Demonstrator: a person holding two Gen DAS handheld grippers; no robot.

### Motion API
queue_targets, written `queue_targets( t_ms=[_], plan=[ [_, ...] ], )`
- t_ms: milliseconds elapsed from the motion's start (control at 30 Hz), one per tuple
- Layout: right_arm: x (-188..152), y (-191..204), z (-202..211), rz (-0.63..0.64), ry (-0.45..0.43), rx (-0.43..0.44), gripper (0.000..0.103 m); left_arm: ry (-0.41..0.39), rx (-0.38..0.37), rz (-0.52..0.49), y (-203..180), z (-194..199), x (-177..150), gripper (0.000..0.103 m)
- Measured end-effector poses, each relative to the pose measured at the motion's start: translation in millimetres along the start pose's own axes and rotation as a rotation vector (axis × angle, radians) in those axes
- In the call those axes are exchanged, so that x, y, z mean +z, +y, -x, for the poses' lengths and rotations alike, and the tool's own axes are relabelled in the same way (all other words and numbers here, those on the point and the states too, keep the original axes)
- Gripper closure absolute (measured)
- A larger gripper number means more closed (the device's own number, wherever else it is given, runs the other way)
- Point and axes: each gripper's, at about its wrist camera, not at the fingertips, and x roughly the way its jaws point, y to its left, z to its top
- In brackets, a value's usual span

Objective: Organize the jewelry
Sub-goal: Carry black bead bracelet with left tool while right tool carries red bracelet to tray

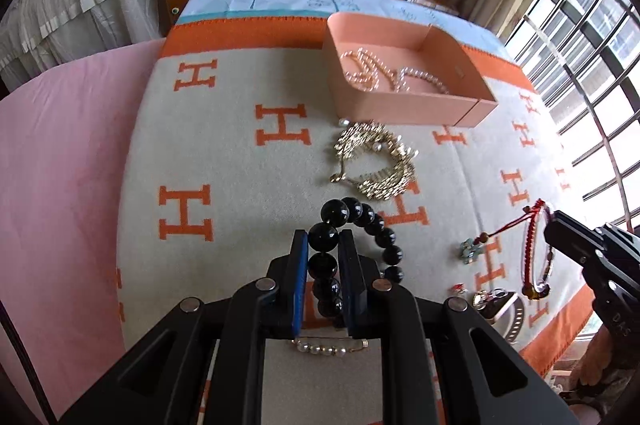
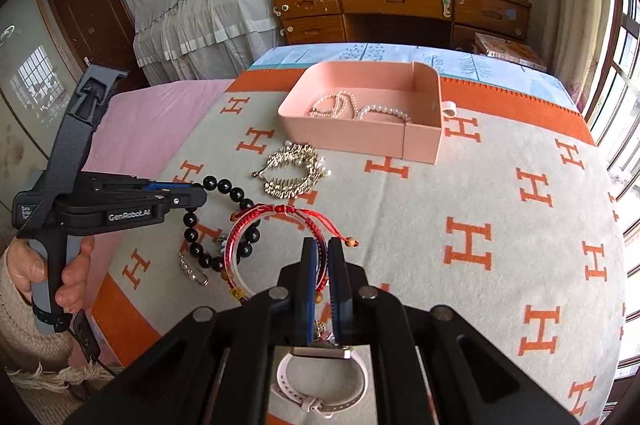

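Note:
My left gripper (image 1: 323, 239) is shut on a black bead bracelet (image 1: 362, 215) and holds it over the blanket; it also shows in the right wrist view (image 2: 192, 195). My right gripper (image 2: 322, 247) is shut on a red cord bracelet (image 2: 256, 221), also seen in the left wrist view (image 1: 532, 249). A pink open box (image 2: 420, 141) stands farther back with pearl strands (image 2: 352, 109) inside. A gold and pearl piece (image 2: 294, 171) lies on the blanket between the box and the grippers.
A pearl pin (image 1: 332, 347) lies under my left gripper. A white-strapped watch (image 2: 320, 377) lies under my right gripper. A small charm (image 1: 472, 251) lies on the orange-and-cream blanket (image 2: 500, 209). A wooden desk (image 2: 400, 9) stands beyond the bed.

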Motion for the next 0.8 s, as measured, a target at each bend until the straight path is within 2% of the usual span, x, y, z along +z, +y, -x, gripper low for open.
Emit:
queue_targets(
  t_ms=[300, 433, 567, 800],
  plan=[
    [41, -21, 27, -0.045, -0.130, -0.046, 0.097, -0.172, -0.080, -0.086, -46, 72, 36, 0.091],
    [67, -32, 24, -0.080, -0.174, -0.070, 0.097, -0.244, -0.068, -0.107, -65, 84, 63, 0.090],
    [92, -52, 2, -0.147, -0.175, -0.084, 0.097, -0.305, -0.006, -0.103, -76, 73, 93, 0.090],
    [121, -86, -58, -0.269, -0.110, -0.094, 0.097, -0.256, 0.038, -0.070, -84, 4, 133, 0.090]
  ],
)
